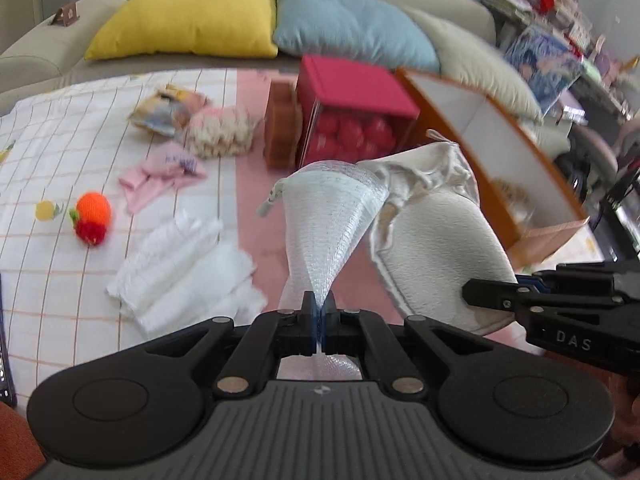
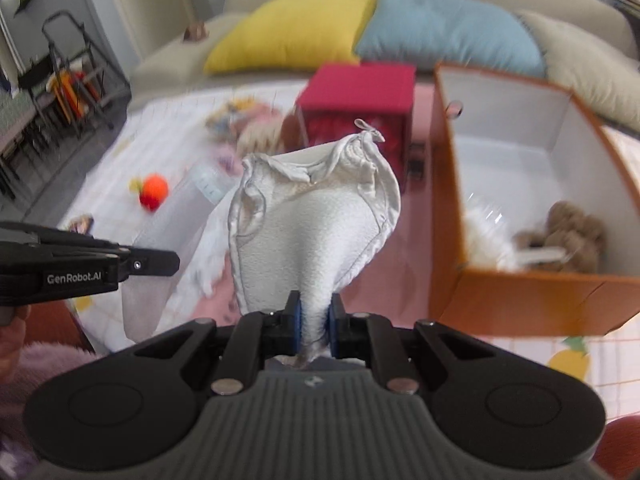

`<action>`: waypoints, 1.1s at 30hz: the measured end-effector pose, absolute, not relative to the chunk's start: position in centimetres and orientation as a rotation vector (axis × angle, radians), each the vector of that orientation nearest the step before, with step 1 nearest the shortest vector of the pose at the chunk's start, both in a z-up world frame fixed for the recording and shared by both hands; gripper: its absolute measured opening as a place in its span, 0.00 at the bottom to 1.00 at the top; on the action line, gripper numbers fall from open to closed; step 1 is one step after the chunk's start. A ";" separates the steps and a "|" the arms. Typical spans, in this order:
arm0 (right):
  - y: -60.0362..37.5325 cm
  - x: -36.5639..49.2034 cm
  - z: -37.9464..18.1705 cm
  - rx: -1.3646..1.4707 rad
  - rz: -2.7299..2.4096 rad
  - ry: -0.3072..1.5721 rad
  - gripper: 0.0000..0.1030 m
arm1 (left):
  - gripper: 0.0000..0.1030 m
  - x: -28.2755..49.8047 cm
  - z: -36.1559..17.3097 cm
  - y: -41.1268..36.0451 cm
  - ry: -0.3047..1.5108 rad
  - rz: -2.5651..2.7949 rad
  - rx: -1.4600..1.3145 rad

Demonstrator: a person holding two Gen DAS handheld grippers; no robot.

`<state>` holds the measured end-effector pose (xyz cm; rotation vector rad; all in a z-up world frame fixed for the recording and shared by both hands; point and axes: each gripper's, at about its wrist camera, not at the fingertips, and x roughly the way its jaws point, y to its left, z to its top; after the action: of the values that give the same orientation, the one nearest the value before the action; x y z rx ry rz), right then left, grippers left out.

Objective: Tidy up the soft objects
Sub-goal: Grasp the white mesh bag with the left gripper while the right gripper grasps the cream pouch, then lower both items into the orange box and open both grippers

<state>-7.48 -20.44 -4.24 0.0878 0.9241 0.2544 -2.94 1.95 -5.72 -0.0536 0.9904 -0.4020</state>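
Observation:
My left gripper (image 1: 319, 304) is shut on the bottom corner of a translucent bubble-wrap bag (image 1: 332, 224), which fans out above the pads, off the mat. My right gripper (image 2: 314, 304) is shut on a white fleece drawstring pouch (image 2: 312, 220), also held in the air. The two grippers hang side by side. In the left wrist view the right gripper's fingers (image 1: 492, 294) show against the pouch (image 1: 436, 232). The left gripper's fingers (image 2: 160, 262) enter the right wrist view from the left with the bag (image 2: 164, 236). An orange box (image 2: 520, 304) stands open to the right.
The orange box holds a brown plush (image 2: 568, 236) and a white fluffy item (image 2: 484, 236). A red box (image 2: 360, 84) stands behind. On the checked mat lie a knitted orange fruit (image 1: 93, 210), folded white cloth (image 1: 184, 268), pink cloth (image 1: 160, 176) and a fluffy bundle (image 1: 220, 132). Sofa cushions (image 1: 192, 16) line the back.

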 end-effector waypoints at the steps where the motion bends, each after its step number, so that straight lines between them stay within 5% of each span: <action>1: -20.9 -7.6 -3.5 0.088 0.248 0.902 0.10 | 0.01 -2.8 -5.0 1.7 0.980 -0.407 -0.059; 16: -33.0 -8.1 4.2 0.173 0.045 0.710 0.11 | 0.01 3.1 3.4 -10.6 0.951 -0.700 -0.150; 33: -38.0 1.4 -3.8 0.200 -0.023 0.953 0.11 | 0.02 13.6 -4.6 -22.5 1.272 -0.580 -0.121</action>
<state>1.40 -38.05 -3.80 0.2005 0.9528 -0.0230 13.64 -22.50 -4.62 -0.1209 1.2717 -0.5804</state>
